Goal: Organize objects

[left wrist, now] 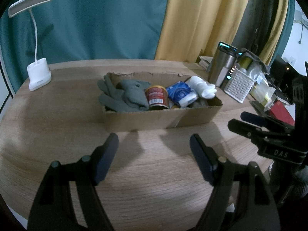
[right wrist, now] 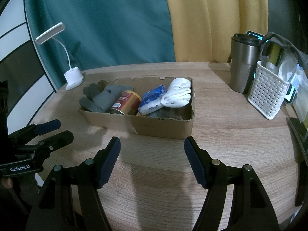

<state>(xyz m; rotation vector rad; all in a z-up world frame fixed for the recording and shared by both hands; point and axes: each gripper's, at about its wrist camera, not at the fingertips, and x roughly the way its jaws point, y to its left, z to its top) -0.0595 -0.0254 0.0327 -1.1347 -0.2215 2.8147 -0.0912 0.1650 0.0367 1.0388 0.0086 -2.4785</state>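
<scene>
A shallow cardboard box (left wrist: 154,118) (right wrist: 165,128) sits on the wooden table. It holds grey gloves (left wrist: 123,96) (right wrist: 100,99), a red and gold can (left wrist: 156,98) (right wrist: 128,102) lying on its side, a blue tissue pack (left wrist: 181,94) (right wrist: 153,99) and rolled white socks (left wrist: 202,86) (right wrist: 178,93). My left gripper (left wrist: 154,144) is open and empty, in front of the box. My right gripper (right wrist: 152,146) is open and empty, also in front of the box. Each gripper shows in the other's view, the right one (left wrist: 248,122) and the left one (right wrist: 55,130).
A white desk lamp (left wrist: 38,75) (right wrist: 74,78) stands at the back left. A steel tumbler (left wrist: 221,67) (right wrist: 243,63) and a white woven basket (left wrist: 238,85) (right wrist: 267,94) with items stand at the right, with more clutter beyond. Curtains hang behind the table.
</scene>
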